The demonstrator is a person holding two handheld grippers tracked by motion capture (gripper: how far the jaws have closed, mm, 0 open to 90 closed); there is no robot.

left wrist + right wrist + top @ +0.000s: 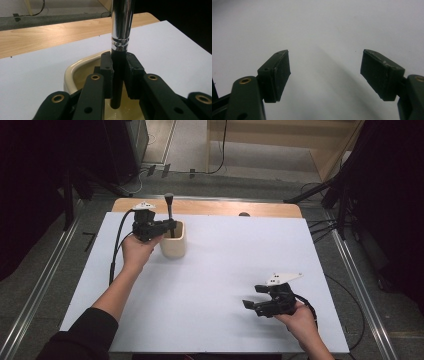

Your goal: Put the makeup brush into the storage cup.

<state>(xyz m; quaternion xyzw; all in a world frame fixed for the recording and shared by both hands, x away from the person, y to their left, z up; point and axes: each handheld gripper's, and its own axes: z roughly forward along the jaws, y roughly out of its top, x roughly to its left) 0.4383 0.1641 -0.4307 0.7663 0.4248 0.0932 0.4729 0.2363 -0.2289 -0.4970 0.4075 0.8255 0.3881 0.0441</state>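
A cream cup [173, 245] stands on the white table top [230, 255] at the back left. A makeup brush [170, 212] with a black handle and a shiny metal ferrule [122, 22] stands upright in the cup [75, 70]. My left gripper [167, 226] is shut on the brush's black handle [118, 72] just above the cup's rim, both pads pressing on it. My right gripper [250, 300] rests low at the front right, jaws wide open. In the right gripper view my right gripper [325, 72] has nothing but bare table between its pads.
A wooden strip [210, 207] runs along the table's far edge. Cables trail from both grippers, and more lie on the grey floor [240, 182] beyond. Dark stands flank the table on both sides.
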